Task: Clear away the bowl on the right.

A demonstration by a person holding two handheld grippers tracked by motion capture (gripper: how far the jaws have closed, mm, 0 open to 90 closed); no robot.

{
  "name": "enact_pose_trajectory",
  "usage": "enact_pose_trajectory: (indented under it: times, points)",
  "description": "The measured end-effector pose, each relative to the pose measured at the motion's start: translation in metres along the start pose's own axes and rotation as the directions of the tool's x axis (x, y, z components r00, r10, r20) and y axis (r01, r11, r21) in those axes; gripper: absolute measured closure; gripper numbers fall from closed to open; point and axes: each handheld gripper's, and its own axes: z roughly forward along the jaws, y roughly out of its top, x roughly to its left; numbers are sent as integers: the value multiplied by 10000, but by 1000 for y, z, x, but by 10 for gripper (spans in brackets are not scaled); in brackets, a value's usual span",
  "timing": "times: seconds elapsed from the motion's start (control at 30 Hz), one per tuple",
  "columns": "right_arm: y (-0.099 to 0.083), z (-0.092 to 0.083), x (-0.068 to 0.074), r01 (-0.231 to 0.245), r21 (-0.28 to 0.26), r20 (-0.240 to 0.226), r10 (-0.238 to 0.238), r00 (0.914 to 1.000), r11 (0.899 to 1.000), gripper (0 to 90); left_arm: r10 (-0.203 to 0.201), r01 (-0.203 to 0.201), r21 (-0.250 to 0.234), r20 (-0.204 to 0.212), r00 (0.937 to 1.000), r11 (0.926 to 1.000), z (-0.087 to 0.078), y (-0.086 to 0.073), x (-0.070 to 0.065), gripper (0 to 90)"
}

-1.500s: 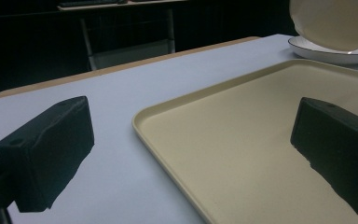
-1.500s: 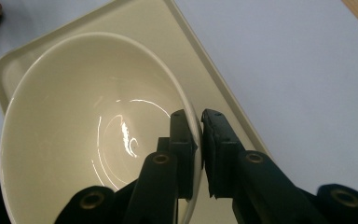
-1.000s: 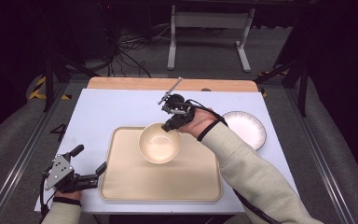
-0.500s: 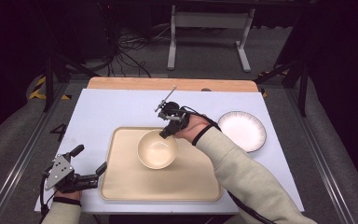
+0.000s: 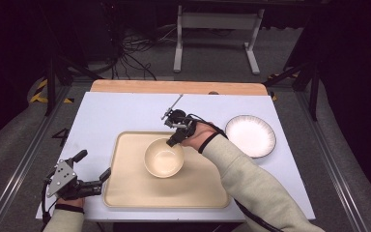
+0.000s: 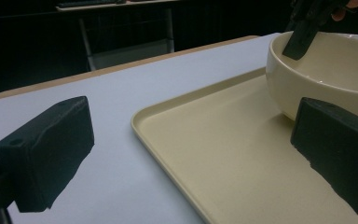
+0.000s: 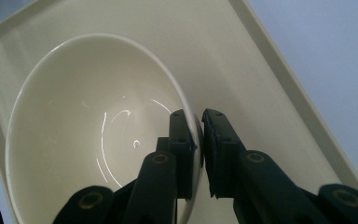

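High view: cream bowl (image 5: 164,157) sitting upright inside beige tray (image 5: 166,170), slightly far of tray's centre, empty. Right gripper (image 5: 174,138) clamped on bowl's far-right rim, one jaw inside, one outside; confirmed in right gripper view, jaws nearly closed with bowl (image 7: 98,126) wall pinched between them, tray (image 7: 270,70) floor beneath. Right hand (image 5: 195,136) and pale sleeve reaching in from near right. Tray resting on pale table top (image 5: 111,116), near edge of tray close to table's near edge. Left gripper (image 5: 92,170) at near left, just beside tray's left edge, jaws spread wide, holding nothing; left gripper view showing both black jaws well apart, tray (image 6: 223,149) corner and bowl (image 6: 326,70) between and beyond them. White plate (image 5: 250,135) with dark rim on table, right of tray, apart from it. Wooden strip (image 5: 174,87) along table's far edge.
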Motion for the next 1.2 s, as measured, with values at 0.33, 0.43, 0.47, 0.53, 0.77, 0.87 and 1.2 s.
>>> enact_pose_trajectory:
  times: [0.33,0.43,0.47,0.53,0.77,0.87,1.2]
  points:
    - [-3,10,0,31,231,-192,-27,9998,9997,819,38,-38,52,-7,10000,10000,0,0,0,2]
    - [-4,11,-1,-64,205,-244,69,9997,9998,819,13,-13,34,-3,10000,10000,0,0,0,2]
    - [-4,11,-2,-34,243,-262,40,9996,9997,820,-7,7,28,-18,10000,10000,0,0,0,2]
    - [-5,12,-4,-122,306,-173,127,9998,9995,826,2,-2,40,-33,10000,10000,0,0,0,2]
    - [-7,14,-7,-214,302,-84,217,9997,9993,829,4,-4,27,-36,10000,10000,0,0,0,2]
    - [-9,16,-10,-298,407,-90,302,9995,9987,825,8,-8,28,-37,10000,10000,0,0,-1,2]
    - [-12,15,-13,-274,296,-137,278,9995,9992,791,4,-4,25,-38,10000,10000,0,0,-1,2]
